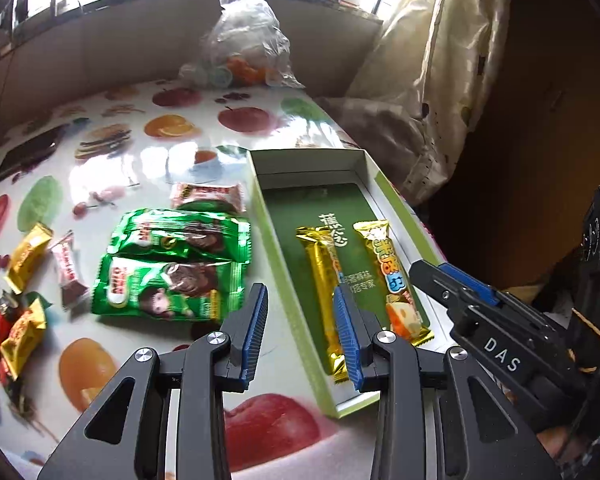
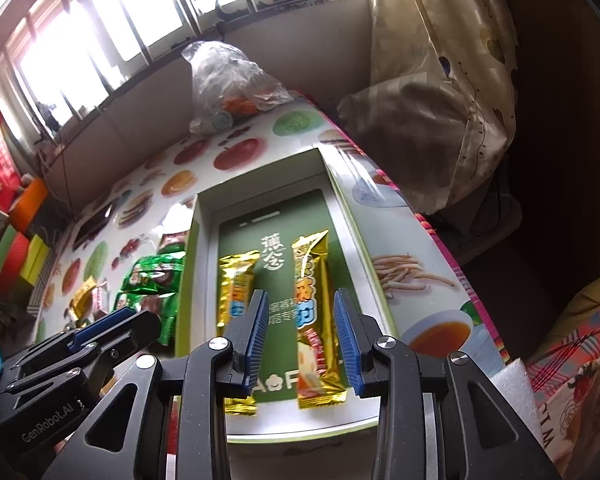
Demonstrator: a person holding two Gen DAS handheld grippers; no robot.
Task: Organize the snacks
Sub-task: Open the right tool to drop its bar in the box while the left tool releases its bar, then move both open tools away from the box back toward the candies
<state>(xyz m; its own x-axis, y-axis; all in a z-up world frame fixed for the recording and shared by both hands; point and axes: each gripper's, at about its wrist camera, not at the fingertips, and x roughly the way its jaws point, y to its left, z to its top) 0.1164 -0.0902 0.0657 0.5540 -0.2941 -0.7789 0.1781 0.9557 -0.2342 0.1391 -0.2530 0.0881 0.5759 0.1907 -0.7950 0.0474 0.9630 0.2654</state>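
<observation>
An open green box [image 1: 308, 164] [image 2: 204, 264] lies on the fruit-print table with two gold snack bars side by side in it: the left bar [image 1: 320, 272] [image 2: 236, 280] and the right bar [image 1: 384, 264] [image 2: 312, 264]. My left gripper [image 1: 300, 292] [image 2: 140, 320] hovers open over the box's left wall, with nothing between its fingers. Above the right bar my right gripper [image 2: 300, 300] [image 1: 424, 270] is open, its pads clear of the wrapper. Two green snack packets [image 1: 180, 240] [image 2: 152, 276] lie left of the box, with a pink wafer pack [image 1: 208, 196] and small candies [image 1: 28, 256] around them.
A clear plastic bag [image 1: 248, 44] with small items stands at the table's far edge. A dark phone [image 1: 24, 156] lies far left. A curtain and bedding [image 1: 440, 80] hang past the table's right edge. Coloured boxes [image 2: 16, 248] are stacked beyond the left side.
</observation>
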